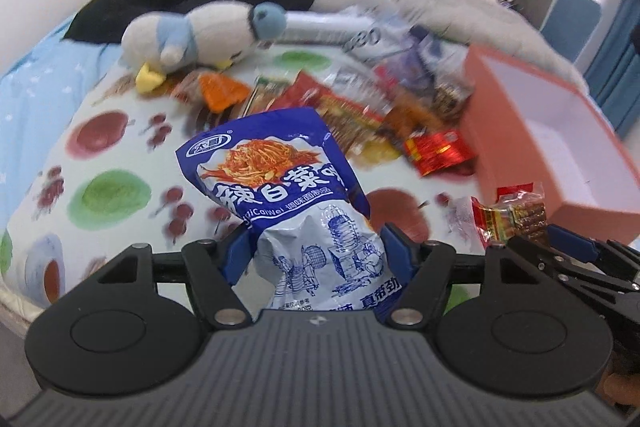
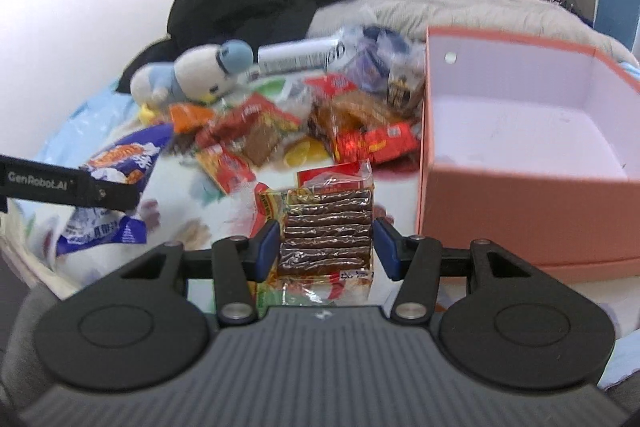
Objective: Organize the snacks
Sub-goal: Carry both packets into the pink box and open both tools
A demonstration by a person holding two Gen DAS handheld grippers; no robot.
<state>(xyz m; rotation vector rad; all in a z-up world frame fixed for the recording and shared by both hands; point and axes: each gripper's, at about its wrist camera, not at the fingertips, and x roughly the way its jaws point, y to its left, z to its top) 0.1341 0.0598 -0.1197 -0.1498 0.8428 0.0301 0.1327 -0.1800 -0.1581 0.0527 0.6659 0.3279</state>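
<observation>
Left tool closed on a blue and white snack bag, both blue pads pressed into its crumpled lower half, bag standing up above the fruit-printed bed cover. Same bag seen in the right wrist view at far left, held under the black arm of the left tool. Right tool set around a clear packet of dark brown sticks, left pad touching the packet edge, right pad just beside the other edge with a thin gap; real squeeze or not, cannot tell. Same packet visible in the left wrist view at lower right, near the tip of the right tool. Packet lying on the bed cover, just beside the front left corner of the pink box. Box open on top, white inside, nothing seen in it. Behind the packet, a loose pile of snacks in red, orange and purple wrappers, blurred, spread between the box and a plush penguin. Behind the plush, black clothes and a grey blanket on the bed.
</observation>
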